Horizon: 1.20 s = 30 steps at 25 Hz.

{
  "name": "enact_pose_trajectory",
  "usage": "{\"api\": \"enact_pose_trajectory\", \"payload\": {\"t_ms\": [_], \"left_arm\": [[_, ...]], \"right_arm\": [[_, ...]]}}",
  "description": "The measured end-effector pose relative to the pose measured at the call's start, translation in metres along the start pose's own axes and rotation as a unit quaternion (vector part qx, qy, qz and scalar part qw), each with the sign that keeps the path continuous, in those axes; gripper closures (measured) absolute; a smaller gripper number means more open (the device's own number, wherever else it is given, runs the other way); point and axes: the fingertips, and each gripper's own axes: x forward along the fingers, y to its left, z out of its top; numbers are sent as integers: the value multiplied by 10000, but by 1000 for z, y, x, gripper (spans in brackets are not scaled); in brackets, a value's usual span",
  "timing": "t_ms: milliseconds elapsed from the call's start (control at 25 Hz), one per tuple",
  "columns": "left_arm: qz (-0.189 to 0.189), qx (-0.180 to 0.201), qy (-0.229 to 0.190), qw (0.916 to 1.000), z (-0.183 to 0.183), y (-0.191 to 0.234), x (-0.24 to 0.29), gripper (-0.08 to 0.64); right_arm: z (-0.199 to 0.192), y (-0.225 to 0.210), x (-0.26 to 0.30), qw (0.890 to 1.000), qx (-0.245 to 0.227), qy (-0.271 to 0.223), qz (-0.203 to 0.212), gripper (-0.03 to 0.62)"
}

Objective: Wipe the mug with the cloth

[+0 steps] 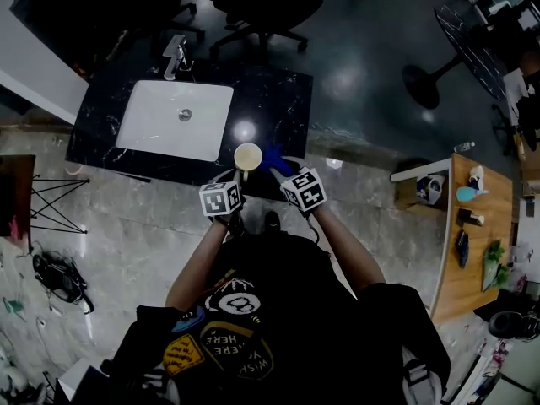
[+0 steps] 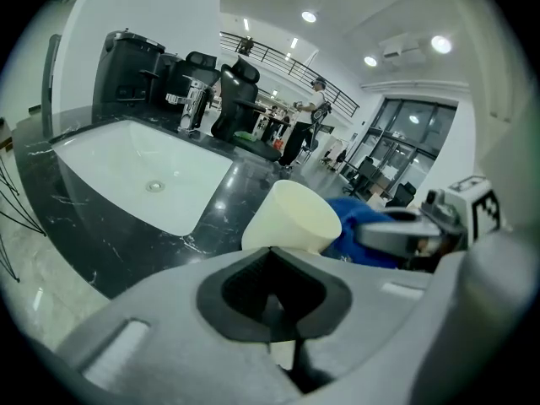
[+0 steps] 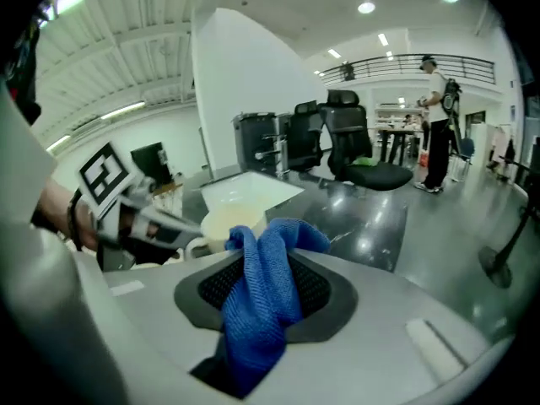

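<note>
A cream mug (image 1: 248, 155) hangs over the front edge of the black counter (image 1: 283, 99). My left gripper (image 1: 239, 175) is shut on the mug's handle. In the left gripper view the mug (image 2: 291, 218) rises just beyond the jaws, tilted, with its handle pinched between them at the left gripper (image 2: 274, 298). My right gripper (image 1: 283, 171) is shut on a blue cloth (image 1: 274, 157). In the right gripper view the cloth (image 3: 266, 277) bunches up out of the jaws and lies against the side of the mug (image 3: 228, 224).
A white sink basin (image 1: 175, 121) with a faucet (image 1: 175, 56) is set in the counter, left of the mug. Black office chairs (image 1: 261, 2) stand behind it. A wooden desk (image 1: 477, 226) with small items is at the right. A person (image 3: 437, 116) walks far off.
</note>
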Motion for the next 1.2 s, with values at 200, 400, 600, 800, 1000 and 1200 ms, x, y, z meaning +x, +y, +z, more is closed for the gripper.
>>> {"api": "enact_pose_trajectory", "payload": {"t_ms": [200, 400, 600, 800, 1000, 1200], "left_arm": [[40, -79, 24, 10000, 0, 2, 1, 555], [-21, 42, 78, 10000, 2, -3, 3, 555], [-26, 21, -14, 10000, 6, -2, -1, 555], [35, 32, -40, 10000, 14, 5, -2, 555], [35, -2, 91, 10000, 7, -1, 1, 555], [-17, 79, 14, 10000, 10, -3, -2, 555]], "right_arm": [[17, -15, 21, 9996, -19, 164, -215, 476], [-29, 46, 14, 9969, -399, 510, 440, 476], [-8, 11, 3, 9996, -162, 213, 6, 476], [42, -40, 13, 9982, 154, -25, -578, 476], [-17, 30, 21, 9952, -364, 886, 177, 476], [-20, 28, 3, 9961, -128, 833, 246, 476]]}}
